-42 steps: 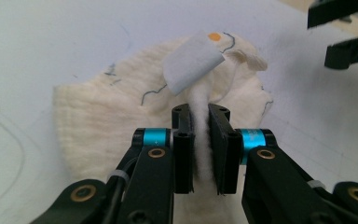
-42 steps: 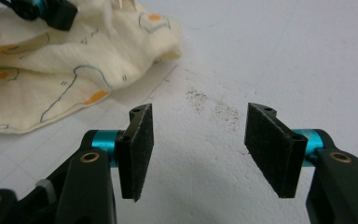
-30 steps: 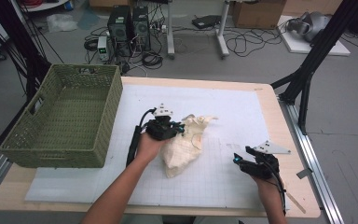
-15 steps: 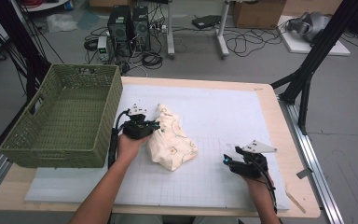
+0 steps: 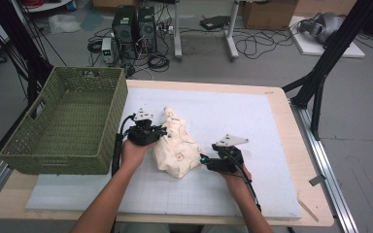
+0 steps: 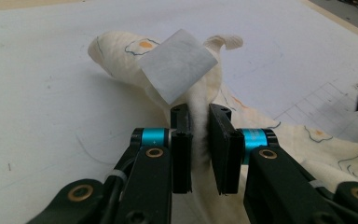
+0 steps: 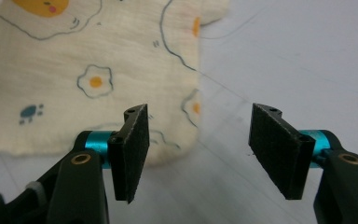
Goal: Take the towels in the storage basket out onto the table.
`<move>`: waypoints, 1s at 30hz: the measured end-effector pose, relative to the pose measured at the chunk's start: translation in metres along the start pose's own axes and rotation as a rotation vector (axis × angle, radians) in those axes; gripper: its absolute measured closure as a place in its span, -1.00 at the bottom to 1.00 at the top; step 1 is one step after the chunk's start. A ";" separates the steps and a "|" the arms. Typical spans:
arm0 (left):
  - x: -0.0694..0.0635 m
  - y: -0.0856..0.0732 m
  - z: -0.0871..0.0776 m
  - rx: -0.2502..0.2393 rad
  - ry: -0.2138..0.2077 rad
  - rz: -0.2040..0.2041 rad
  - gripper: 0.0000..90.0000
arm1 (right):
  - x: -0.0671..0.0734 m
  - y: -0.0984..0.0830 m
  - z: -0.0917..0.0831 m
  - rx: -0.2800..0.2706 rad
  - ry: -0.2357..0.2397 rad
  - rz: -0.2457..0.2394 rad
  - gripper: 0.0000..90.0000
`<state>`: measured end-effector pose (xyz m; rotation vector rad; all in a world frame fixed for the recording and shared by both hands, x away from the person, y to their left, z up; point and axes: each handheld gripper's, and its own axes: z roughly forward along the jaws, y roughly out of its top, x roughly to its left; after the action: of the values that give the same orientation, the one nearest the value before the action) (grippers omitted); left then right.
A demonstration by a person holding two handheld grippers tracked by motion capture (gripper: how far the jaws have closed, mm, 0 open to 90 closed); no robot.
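Left gripper [image 6: 199,140] fingers pinched on a fold of the cream muslin cloth with fried-egg print [image 5: 175,148], just below its white tag [image 6: 177,65]. Right gripper [image 7: 200,149] fingers spread, just been opening, nothing pressed between them; cloth's lower corner lies under them. Cloth sits bunched mid-worktop on the white gridded mat [image 5: 252,121], green woven basket [image 5: 60,128] just left of it.

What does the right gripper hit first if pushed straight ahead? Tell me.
Probably the cream printed cloth: the right gripper points at its corner edge, jaws open, with white mat beyond the right jaw. Depth is unclear.
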<state>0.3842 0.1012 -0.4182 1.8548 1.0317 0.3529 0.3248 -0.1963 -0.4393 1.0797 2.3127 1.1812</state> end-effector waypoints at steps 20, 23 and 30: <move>-0.003 -0.024 0.005 0.078 0.027 0.040 0.75 | -0.020 -0.044 -0.066 0.172 -0.162 -0.048 0.86; 0.002 -0.030 0.002 0.075 0.050 0.015 0.75 | -0.018 -0.052 -0.080 0.174 -0.178 -0.053 0.82; 0.008 -0.029 -0.006 0.030 0.075 -0.018 0.78 | -0.011 -0.063 -0.099 0.191 -0.237 -0.076 0.40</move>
<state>0.3713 0.1168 -0.4409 1.8697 1.1093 0.4008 0.2446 -0.2824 -0.4296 1.1176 2.2905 0.7699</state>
